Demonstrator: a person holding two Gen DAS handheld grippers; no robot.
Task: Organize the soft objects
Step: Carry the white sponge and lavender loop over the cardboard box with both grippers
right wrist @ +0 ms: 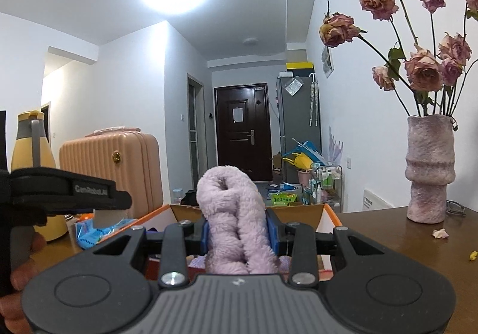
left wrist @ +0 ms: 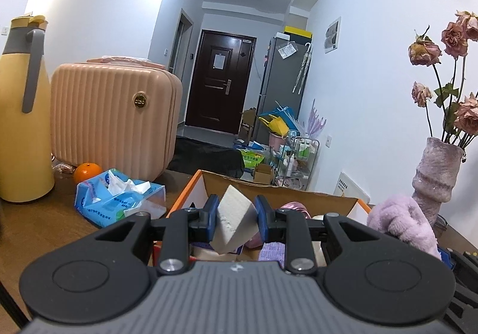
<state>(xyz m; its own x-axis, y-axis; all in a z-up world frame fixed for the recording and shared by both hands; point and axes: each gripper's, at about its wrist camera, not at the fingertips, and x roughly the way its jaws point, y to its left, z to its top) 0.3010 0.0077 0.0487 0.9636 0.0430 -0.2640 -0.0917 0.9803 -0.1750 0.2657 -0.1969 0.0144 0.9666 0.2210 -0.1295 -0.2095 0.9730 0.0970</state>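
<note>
The left gripper (left wrist: 234, 216) was clamped on one white foam wedge (left wrist: 234, 225), which stood tilted between the blue pads (left wrist: 212, 213) and rose above them. The wedge hung over the open cardboard box (left wrist: 269, 187), whose orange-edged rim lay just beyond the fingertips. The right gripper (right wrist: 239, 232) was closed tight on one lilac fleece cloth (right wrist: 233, 214), folded into a thick roll that stood upright between its pads and reached well above them; this too was held over the box (right wrist: 310, 210). Soft items lay inside the box; their number could not be told. On the table (left wrist: 44, 220) to the left lay one blue tissue pack (left wrist: 119, 199), then one orange (left wrist: 87, 171), one pink case (left wrist: 113, 115) and one yellow flask (left wrist: 22, 112). To the right stood one vase of dried roses (right wrist: 430, 166).
</note>
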